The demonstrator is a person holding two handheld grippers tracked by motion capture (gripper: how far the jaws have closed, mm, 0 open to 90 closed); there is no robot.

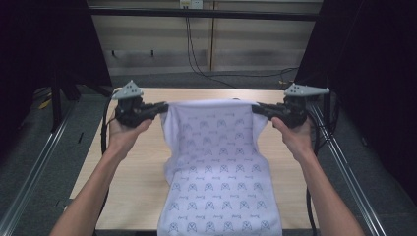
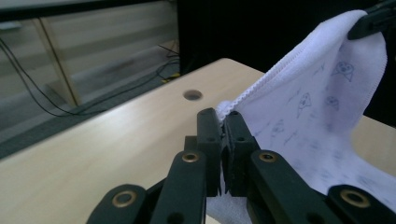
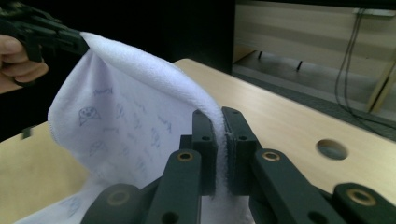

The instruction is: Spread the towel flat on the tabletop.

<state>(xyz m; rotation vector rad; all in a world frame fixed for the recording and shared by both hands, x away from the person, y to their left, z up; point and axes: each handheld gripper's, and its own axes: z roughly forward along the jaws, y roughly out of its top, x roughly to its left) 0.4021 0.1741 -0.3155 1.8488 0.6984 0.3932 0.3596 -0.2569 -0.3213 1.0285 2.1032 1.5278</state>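
We are holding up a white towel (image 1: 211, 162) with little blue pictures on it. We think this is the lifting step, the start of a fold or a spread.

On the left, our left gripper (image 1: 160, 107) is pinching one top corner of the towel. In the left gripper view its jaws are squeezed tight on the stitched edge of the cloth (image 2: 261, 88), with nothing else between them.

In the middle, the top edge of the towel hangs in the air between our two hands, a bit loose. The rest of it drops down onto the wooden table (image 1: 128, 177) and runs toward us, past the near edge.

On the right, our right gripper (image 1: 259, 109) is pinching the other top corner. In the right gripper view its jaws are clamped on the fluffy edge (image 3: 159, 70) too.

Next, we think both hands must move together, at the same height. We should keep both pinches tight so no corner slips out. If we fold, the top edge should go down flat on the part that lies on the table. If one hand goes faster, the towel may twist.
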